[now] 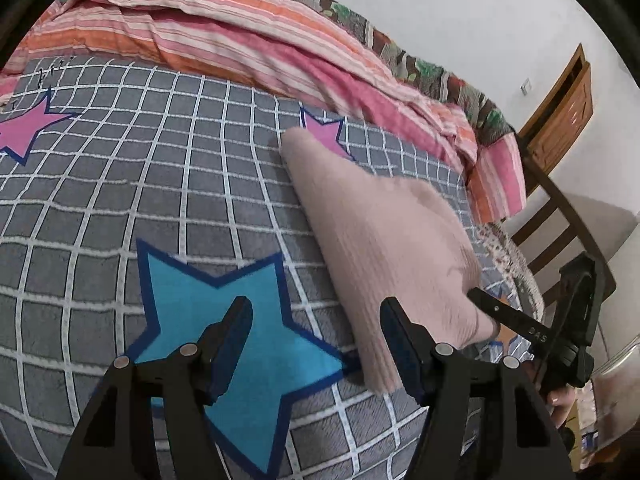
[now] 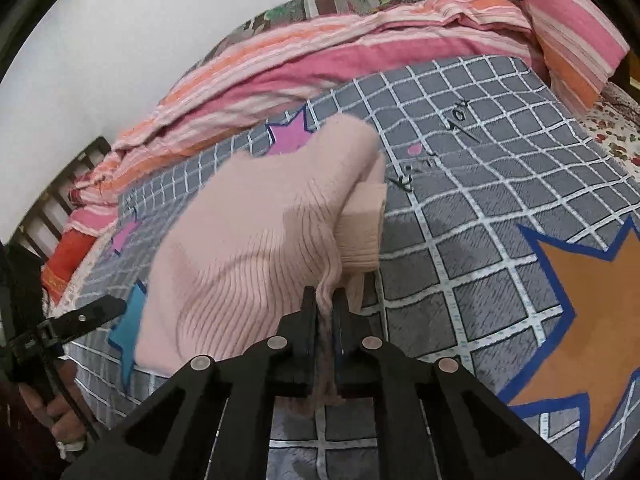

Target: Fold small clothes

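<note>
A pale pink ribbed knit garment (image 1: 384, 236) lies partly folded on a grey checked blanket (image 1: 120, 200) with coloured stars. In the right wrist view the same pink garment (image 2: 256, 240) is lifted at its near edge, bunched between the fingers of my right gripper (image 2: 325, 300), which is shut on it. My left gripper (image 1: 316, 324) stands open over a blue star (image 1: 224, 320), its right finger just touching the garment's left edge, nothing between the jaws. The right gripper (image 1: 486, 306) shows at the garment's right corner in the left wrist view.
A rumpled pink and orange striped quilt (image 1: 240, 40) runs along the far side of the bed. A wooden chair (image 1: 560, 216) and a wooden door (image 1: 564, 96) stand to the right. An orange star (image 2: 600, 312) marks the blanket. A hand (image 2: 60, 420) holds the left gripper.
</note>
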Action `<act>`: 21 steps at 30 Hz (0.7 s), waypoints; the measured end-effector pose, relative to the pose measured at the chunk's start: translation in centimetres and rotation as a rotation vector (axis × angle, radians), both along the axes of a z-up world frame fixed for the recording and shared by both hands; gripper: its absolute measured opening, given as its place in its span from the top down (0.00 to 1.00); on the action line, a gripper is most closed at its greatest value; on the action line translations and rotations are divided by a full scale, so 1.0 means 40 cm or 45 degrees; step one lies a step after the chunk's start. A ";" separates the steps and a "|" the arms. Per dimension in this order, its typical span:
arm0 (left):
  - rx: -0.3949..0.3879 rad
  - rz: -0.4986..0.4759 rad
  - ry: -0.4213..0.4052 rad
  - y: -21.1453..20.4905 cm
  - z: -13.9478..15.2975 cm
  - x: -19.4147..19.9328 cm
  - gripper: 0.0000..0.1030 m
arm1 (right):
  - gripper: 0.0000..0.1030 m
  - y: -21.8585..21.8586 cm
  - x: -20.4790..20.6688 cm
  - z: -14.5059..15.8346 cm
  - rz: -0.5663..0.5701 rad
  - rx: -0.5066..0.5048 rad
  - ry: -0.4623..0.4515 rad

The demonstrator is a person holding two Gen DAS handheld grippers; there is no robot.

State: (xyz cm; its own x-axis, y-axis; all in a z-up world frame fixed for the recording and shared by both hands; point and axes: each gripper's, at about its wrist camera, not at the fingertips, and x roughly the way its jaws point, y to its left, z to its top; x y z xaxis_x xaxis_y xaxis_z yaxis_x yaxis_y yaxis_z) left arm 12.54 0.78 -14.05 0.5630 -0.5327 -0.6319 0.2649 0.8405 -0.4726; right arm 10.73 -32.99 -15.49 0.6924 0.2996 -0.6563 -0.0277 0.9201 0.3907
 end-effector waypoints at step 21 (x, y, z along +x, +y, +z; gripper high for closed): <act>-0.229 -0.096 0.242 -0.156 -0.090 0.239 0.41 | 0.43 -0.007 0.188 -0.059 0.110 0.147 0.095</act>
State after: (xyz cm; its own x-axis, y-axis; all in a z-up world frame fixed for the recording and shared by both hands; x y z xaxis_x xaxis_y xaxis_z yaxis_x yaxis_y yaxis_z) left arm 22.08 -5.46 -17.67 0.3980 -0.6820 -0.6136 0.2156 0.7197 -0.6600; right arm 18.25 -33.28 -17.84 0.6115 0.4328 -0.6624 -0.0722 0.8642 0.4979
